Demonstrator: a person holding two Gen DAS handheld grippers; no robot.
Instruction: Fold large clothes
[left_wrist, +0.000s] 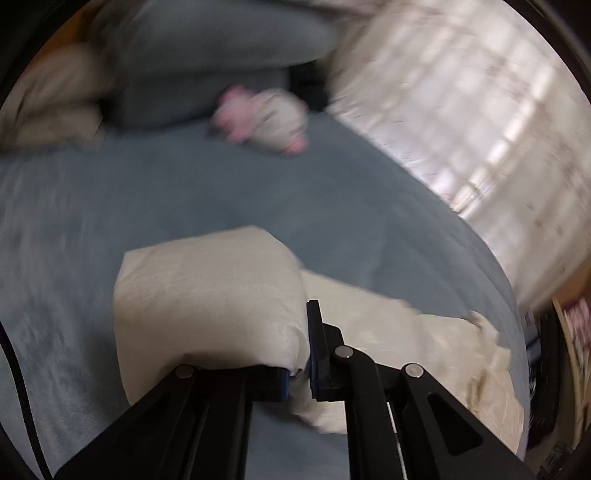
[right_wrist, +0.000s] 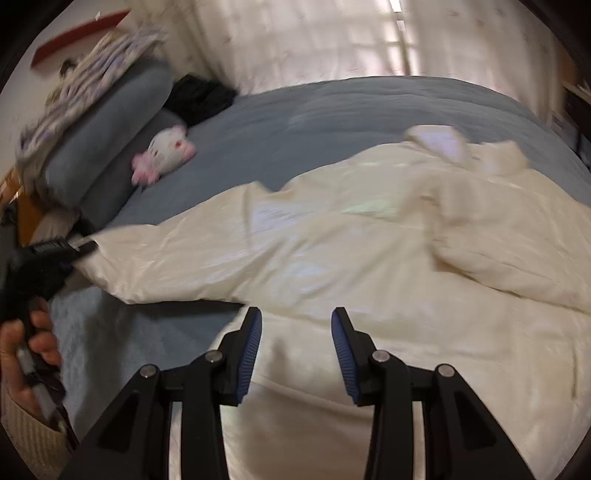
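A large cream padded garment (right_wrist: 332, 243) lies spread across a blue-grey bed (right_wrist: 332, 107). My left gripper (left_wrist: 300, 369) is shut on the end of its sleeve (left_wrist: 207, 295), which bulges over the left finger. In the right wrist view the left gripper (right_wrist: 79, 246) shows at the far left, holding the sleeve end stretched out sideways. My right gripper (right_wrist: 296, 332) is open, with its blue pads (right_wrist: 341, 350) apart just above the garment's body, holding nothing. The garment's far end is rumpled (right_wrist: 491, 162).
A white and pink plush toy (right_wrist: 166, 153) lies on the bed (left_wrist: 184, 192) near grey pillows (right_wrist: 110, 122) and a patterned cushion (right_wrist: 85, 85). Dark clothing (right_wrist: 201, 96) sits by the pale curtain (right_wrist: 332, 40). The toy also shows in the left wrist view (left_wrist: 269, 120).
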